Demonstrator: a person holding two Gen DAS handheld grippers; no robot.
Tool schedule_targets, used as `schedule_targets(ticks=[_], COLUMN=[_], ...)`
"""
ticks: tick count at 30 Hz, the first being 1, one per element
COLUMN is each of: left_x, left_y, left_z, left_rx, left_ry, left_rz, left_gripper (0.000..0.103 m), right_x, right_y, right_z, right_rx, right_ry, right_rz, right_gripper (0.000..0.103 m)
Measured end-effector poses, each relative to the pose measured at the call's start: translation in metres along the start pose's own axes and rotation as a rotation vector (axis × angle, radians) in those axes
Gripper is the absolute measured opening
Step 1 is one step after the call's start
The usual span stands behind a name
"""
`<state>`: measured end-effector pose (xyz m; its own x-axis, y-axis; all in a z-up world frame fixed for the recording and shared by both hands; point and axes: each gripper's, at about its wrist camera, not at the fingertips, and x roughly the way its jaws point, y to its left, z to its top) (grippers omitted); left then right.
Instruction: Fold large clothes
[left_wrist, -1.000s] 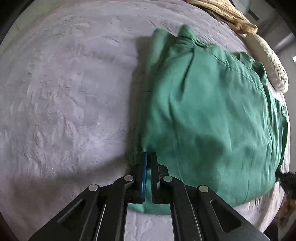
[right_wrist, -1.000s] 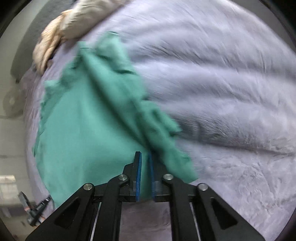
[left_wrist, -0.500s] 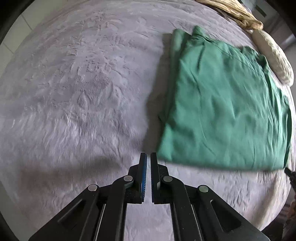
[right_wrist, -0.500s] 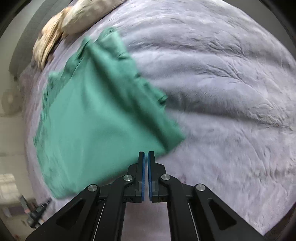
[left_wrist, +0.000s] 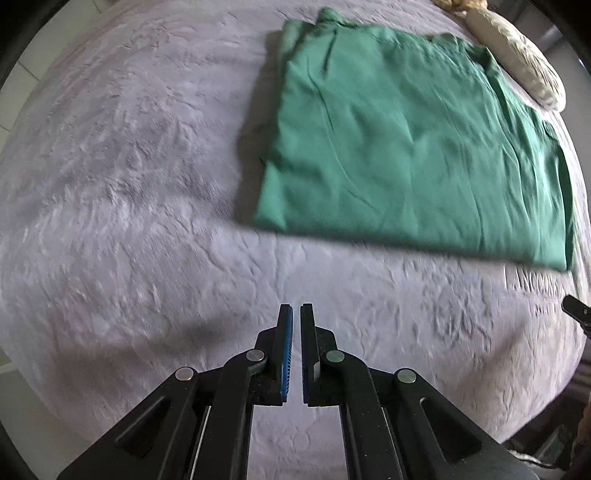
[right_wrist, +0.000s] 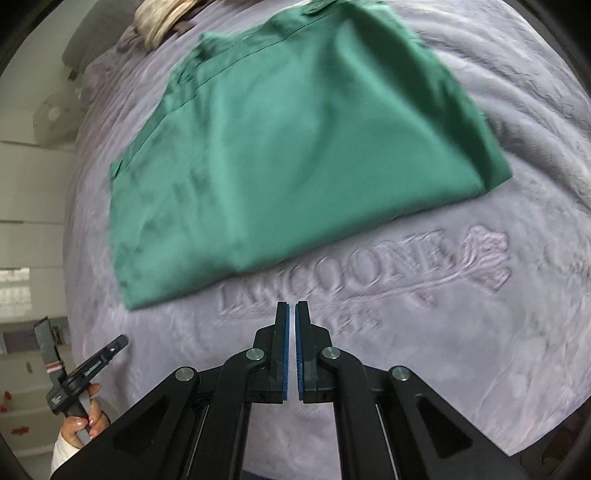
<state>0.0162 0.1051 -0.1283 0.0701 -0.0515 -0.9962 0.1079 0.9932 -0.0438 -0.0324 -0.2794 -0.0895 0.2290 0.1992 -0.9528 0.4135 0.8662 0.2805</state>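
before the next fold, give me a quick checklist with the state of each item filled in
1. Left hand-held gripper empty: ok, jaws shut with nothing between them, over bare blanket.
2. Right hand-held gripper empty: ok, shut, clear of the cloth.
3. Green garment lying flat on the grey blanket: ok, folded into a rough rectangle, light creases only.
4. Near edge of the garment straight: ok in both views.
5. Layers on its far left side aligned: not ok, one layer pokes out past the edge.
6. Room for another fold: ok towards the near side; the beige bundle lies close to the garment's far corner.
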Motion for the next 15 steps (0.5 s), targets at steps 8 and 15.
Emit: schedule_targets(ticks=[8, 15], left_x=[0.003, 0.0], left_y=[-0.005, -0.001], left_z=[-0.03, -0.045], left_rx=[0.032, 0.071], left_ry=[0.026, -0.003], left_rz=[0.01, 0.079], left_gripper=[0.005, 0.102], right_x=[0.01, 0.01], right_y=[0.031, 0.053], right_z=[-0.025, -0.033], right_rx=[-0.033, -0.075], right_ry=[0.041, 0.043], right_rz=[-0.006, -0.013], right_gripper=[0.065, 0.068])
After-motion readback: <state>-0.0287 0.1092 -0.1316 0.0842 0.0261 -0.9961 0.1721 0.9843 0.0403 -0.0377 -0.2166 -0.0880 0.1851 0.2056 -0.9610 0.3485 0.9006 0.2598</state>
